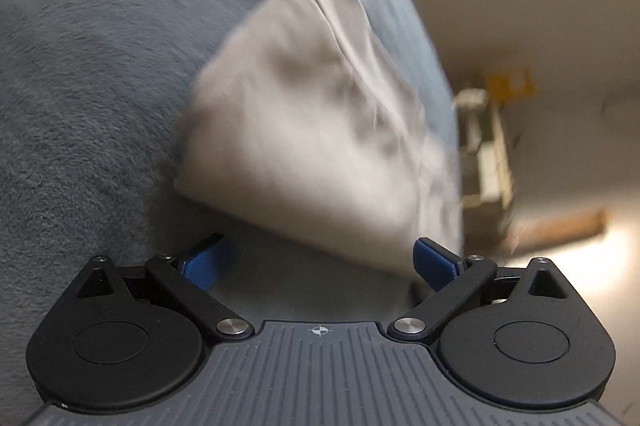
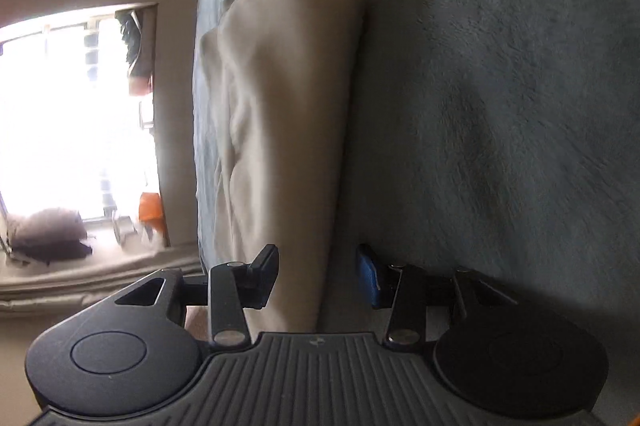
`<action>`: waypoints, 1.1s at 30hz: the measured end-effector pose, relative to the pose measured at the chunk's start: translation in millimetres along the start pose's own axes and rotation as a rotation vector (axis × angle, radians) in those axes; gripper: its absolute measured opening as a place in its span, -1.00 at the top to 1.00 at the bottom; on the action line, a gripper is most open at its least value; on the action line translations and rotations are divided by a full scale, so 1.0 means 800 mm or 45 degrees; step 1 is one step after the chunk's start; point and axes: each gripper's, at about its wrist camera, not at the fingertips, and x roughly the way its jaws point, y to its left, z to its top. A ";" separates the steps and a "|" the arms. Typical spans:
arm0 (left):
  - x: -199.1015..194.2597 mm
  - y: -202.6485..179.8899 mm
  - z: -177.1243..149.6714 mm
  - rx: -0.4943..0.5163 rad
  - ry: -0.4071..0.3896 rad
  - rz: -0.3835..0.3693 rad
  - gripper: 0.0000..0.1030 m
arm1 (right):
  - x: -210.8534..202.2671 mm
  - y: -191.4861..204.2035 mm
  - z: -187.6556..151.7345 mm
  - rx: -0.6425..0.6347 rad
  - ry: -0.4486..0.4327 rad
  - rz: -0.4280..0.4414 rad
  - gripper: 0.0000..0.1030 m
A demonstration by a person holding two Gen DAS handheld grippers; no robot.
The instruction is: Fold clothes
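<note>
A beige folded garment (image 1: 312,122) lies on a blue-grey fleece blanket (image 1: 88,74), blurred in the left wrist view. My left gripper (image 1: 320,262) is open, its blue fingertips (image 1: 204,262) just short of the garment's near edge, nothing between them. In the right wrist view the same garment (image 2: 284,130) runs as a long narrow fold away from me on the blanket (image 2: 500,86). My right gripper (image 2: 320,274) is open, its jaws standing either side of the garment's near end without closing on it.
The blanket's edge drops off beside the garment in both views. Beyond it are a pale wall, a bright window (image 2: 68,114) with dark clothing on its sill, and blurred furniture (image 1: 488,154) over a light floor. Bare blanket spreads wide to the other side.
</note>
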 end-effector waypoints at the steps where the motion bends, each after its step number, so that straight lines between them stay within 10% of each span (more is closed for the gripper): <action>1: -0.001 0.003 0.003 -0.024 -0.035 -0.016 -0.94 | 0.005 0.003 0.004 -0.003 -0.005 0.027 0.12; 11: 0.009 -0.011 0.018 -0.031 -0.262 0.130 -0.89 | 0.051 0.007 0.024 0.016 -0.033 0.161 0.06; 13: 0.012 -0.020 0.021 -0.003 -0.308 0.186 -0.60 | 0.055 0.008 0.027 0.018 -0.035 0.162 0.10; 15: 0.015 -0.029 0.025 0.020 -0.348 0.245 0.12 | 0.057 0.012 0.026 -0.010 -0.043 0.154 0.16; 18: 0.013 -0.039 0.033 0.008 -0.361 0.311 0.39 | 0.060 0.025 0.020 -0.111 -0.066 0.119 0.48; 25: -0.032 -0.066 0.024 0.120 -0.408 0.278 0.57 | 0.033 0.073 -0.012 -0.445 -0.005 0.136 0.66; 33: -0.153 -0.030 -0.026 0.202 -0.230 0.348 0.59 | -0.020 0.062 -0.102 -0.502 0.254 0.082 0.67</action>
